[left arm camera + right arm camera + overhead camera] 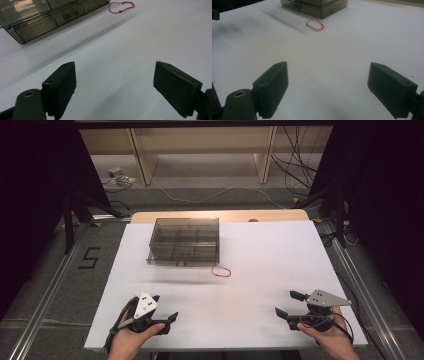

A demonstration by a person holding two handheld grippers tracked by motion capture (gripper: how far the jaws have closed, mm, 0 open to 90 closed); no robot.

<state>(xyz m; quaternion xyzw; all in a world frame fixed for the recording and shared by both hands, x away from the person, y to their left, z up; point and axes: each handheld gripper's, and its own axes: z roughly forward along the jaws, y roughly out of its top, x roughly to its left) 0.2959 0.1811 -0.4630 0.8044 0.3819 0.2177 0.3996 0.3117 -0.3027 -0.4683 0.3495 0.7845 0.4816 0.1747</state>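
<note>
Red string loop lies mid-table just off the front right corner of the smoky plastic box — left gripper and right gripper near the table's front edge, jaws apart, nothing between.

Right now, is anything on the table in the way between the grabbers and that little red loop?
Nothing visible is. Bare white table lies between the open left gripper, the open right gripper and the red loop. The smoky plastic box sits behind the loop.

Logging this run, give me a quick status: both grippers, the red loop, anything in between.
Left gripper open, empty. Right gripper open, empty. Red string loop flat on white table, beside closed clear box. Path clear.
</note>
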